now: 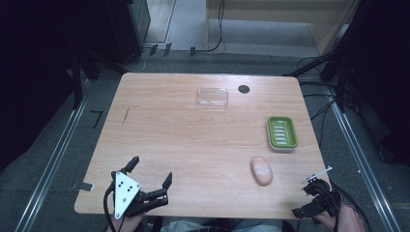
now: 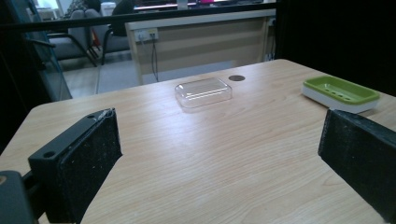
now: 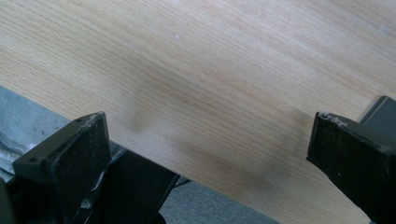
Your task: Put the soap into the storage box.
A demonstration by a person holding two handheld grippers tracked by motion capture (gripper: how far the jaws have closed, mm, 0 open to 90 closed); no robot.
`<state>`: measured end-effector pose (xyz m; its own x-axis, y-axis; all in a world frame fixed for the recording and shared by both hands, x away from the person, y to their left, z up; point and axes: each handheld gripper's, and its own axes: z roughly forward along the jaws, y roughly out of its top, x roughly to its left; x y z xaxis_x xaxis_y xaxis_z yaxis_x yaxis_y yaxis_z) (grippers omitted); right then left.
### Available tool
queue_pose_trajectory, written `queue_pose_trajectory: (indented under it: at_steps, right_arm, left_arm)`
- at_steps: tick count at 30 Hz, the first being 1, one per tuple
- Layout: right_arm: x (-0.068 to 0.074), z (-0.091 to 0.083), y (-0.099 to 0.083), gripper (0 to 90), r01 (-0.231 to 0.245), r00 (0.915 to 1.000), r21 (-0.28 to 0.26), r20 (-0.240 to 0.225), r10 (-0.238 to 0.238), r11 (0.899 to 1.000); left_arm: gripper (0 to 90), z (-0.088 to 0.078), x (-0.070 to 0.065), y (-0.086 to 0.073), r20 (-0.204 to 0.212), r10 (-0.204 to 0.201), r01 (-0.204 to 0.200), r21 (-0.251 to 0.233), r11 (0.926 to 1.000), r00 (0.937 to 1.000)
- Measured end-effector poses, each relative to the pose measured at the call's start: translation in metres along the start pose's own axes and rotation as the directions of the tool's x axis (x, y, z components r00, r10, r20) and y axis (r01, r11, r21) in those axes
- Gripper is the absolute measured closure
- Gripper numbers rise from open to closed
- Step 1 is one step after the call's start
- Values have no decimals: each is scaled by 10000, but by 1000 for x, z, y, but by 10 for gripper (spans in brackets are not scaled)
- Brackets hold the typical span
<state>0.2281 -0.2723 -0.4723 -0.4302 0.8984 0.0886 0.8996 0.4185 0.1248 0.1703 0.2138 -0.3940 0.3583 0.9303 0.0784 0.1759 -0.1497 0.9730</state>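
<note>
A clear plastic lid (image 1: 212, 97) (image 2: 203, 91) lies at the table's far middle. On the right stands a green soap dish (image 1: 282, 133) (image 2: 341, 93). A peach oval soap bar (image 1: 261, 170) rests nearer the front, below the dish. My left gripper (image 1: 150, 171) (image 2: 219, 126) hovers at the front left corner, open and holding nothing, pointing toward the lid. My right gripper (image 1: 309, 193) (image 3: 208, 126) is at the front right corner, open and holding nothing, right of the soap. In the right gripper view its jaws straddle the table's edge.
The wooden table (image 1: 183, 140) (image 3: 210, 70) has a dark round hole (image 1: 243, 89) (image 2: 236, 78) beside the lid. Metal rails and cables run along the floor on both sides. Chairs and a counter (image 2: 196, 37) stand beyond the far edge.
</note>
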Motion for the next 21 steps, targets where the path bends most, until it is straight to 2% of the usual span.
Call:
queue_pose_trajectory:
  at_steps: [3,7,10,12,18,21]
  right_arm:
    - [0,0,4,0,-131,9999,19,28,131,9999]
    - [1,-1,6,0,-131,9998,74,126,130,9999]
    - [3,-3,9,0,-181,9998,-11,113,181,9998]
    - [3,-4,10,0,-143,9999,-9,93,143,9999]
    - [9,-3,28,0,-113,9999,-7,92,113,9999]
    - [11,-3,35,0,-10,10000,-65,89,11,10000]
  left_arm:
    - [0,0,0,1,0,-133,133,-110,9999,9999]
    - [0,3,-2,1,139,48,-46,-142,9999,9999]
    - [0,6,-3,2,152,-30,32,-144,9999,9999]
    - [0,8,-4,2,287,84,-80,-132,9999,9996]
    - [0,12,-3,1,422,125,-119,-142,9998,9990]
    - [0,13,0,1,396,-35,42,-186,9998,9992]
